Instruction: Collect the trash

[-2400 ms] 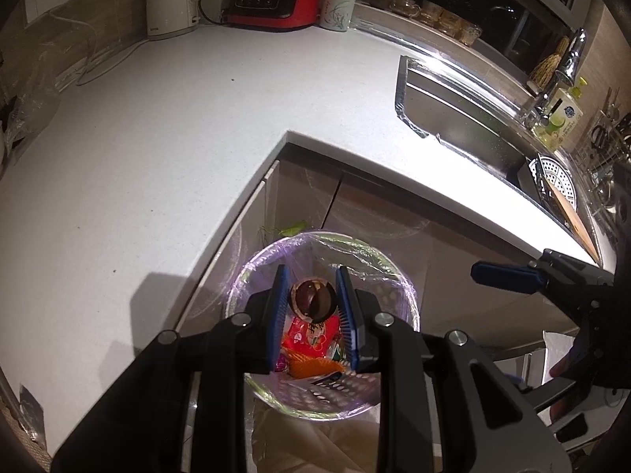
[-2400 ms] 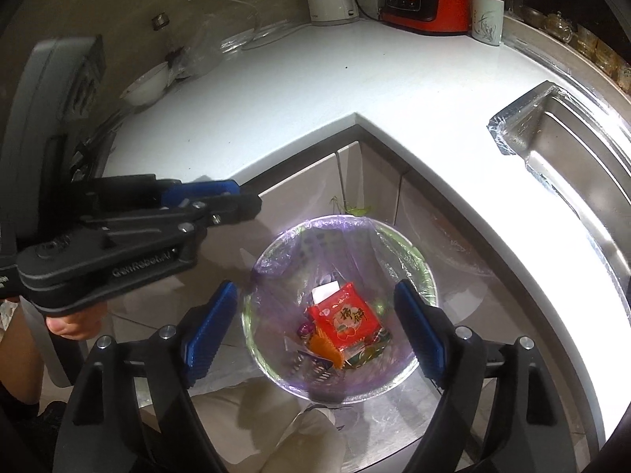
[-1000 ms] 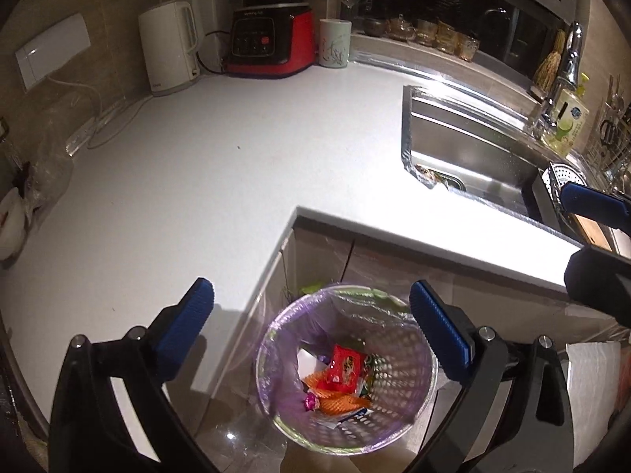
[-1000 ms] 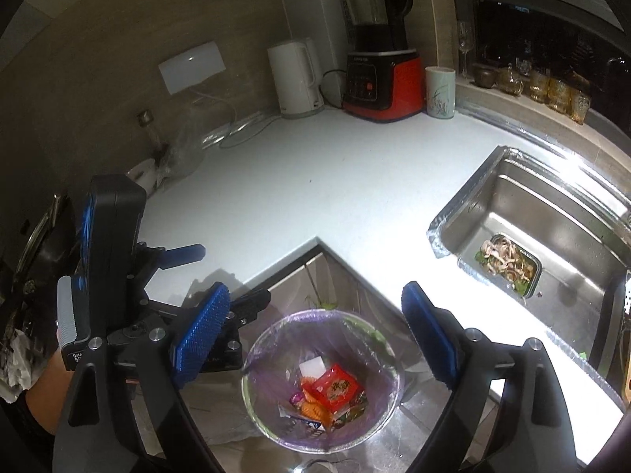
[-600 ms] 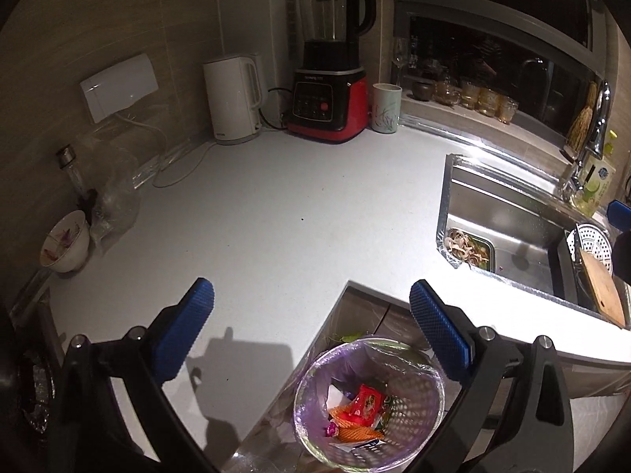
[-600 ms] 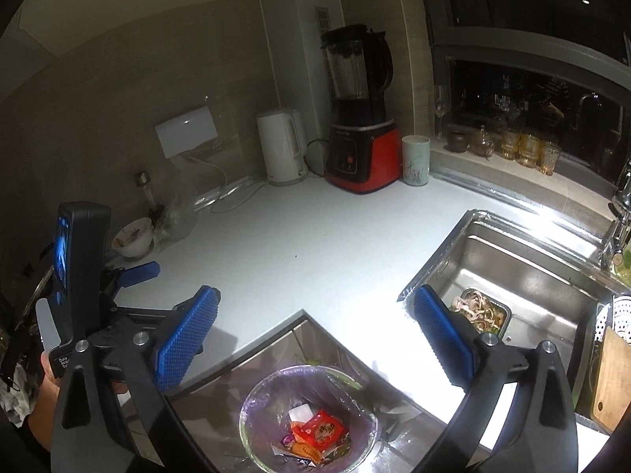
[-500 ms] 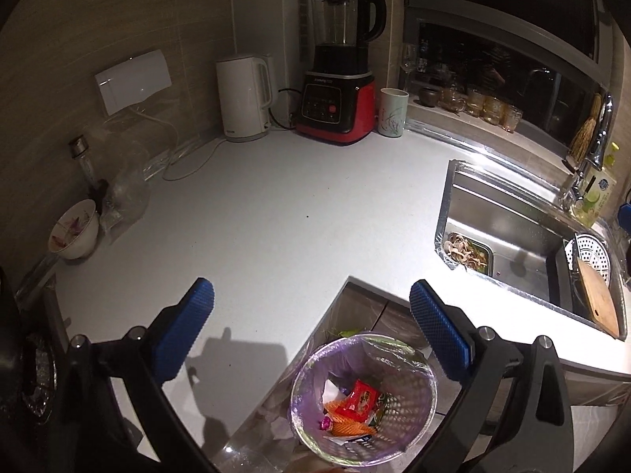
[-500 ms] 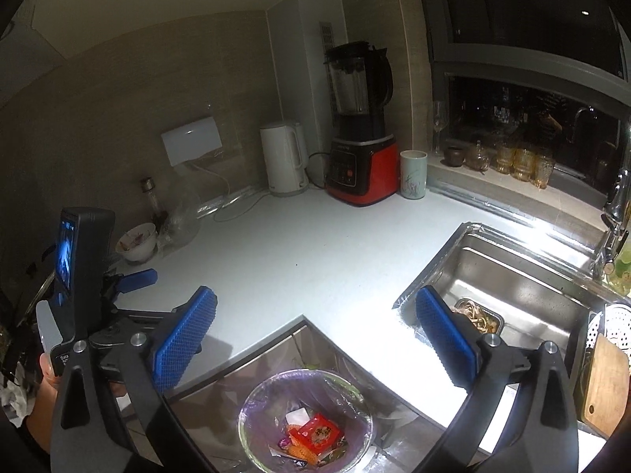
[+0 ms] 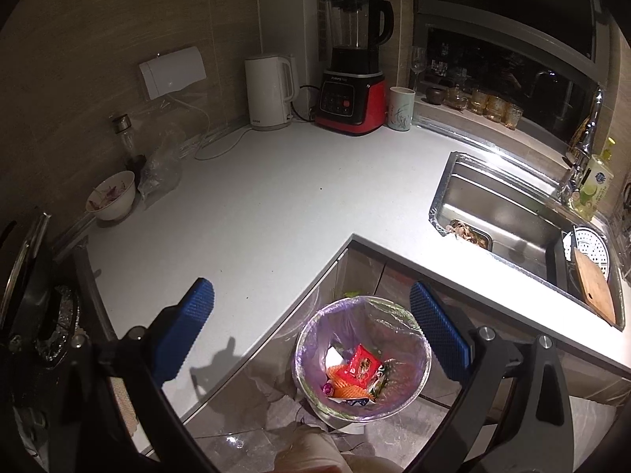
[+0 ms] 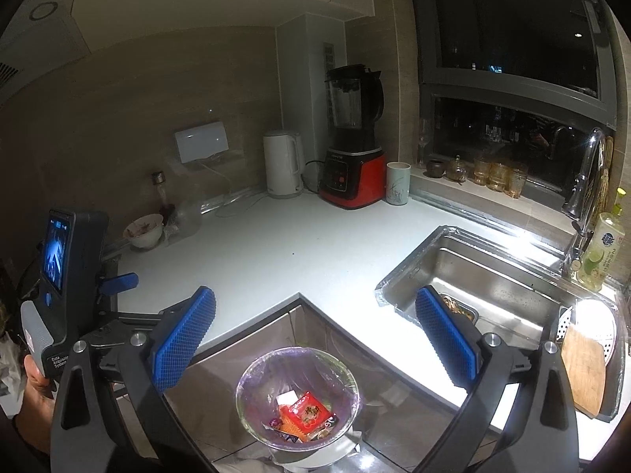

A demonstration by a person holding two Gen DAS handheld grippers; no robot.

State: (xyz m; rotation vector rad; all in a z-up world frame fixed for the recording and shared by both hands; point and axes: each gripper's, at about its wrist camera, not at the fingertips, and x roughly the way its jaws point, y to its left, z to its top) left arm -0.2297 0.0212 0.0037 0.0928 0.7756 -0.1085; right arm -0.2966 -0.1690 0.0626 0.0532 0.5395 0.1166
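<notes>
Overall: collecting looks nearly or fully done, judging by the bare worktop.
Left gripper (image 9: 315, 335): spread wide, holding nothing, raised above the worktop corner.
Countertop (image 9: 256, 213): no loose wrappers visible; only a bowl (image 9: 111, 200) with scraps and a crumpled clear bag (image 9: 159, 169) near the wall, possibly still trash.
Bin (image 9: 363, 358): on the floor in the cabinet corner, lined with a purple bag, holding a red packet (image 9: 361, 364) and other wrappers.
Right gripper (image 10: 315, 339): also spread wide, carrying nothing.
Sink (image 9: 508, 213): food scraps sit in the strainer, maybe left.
</notes>
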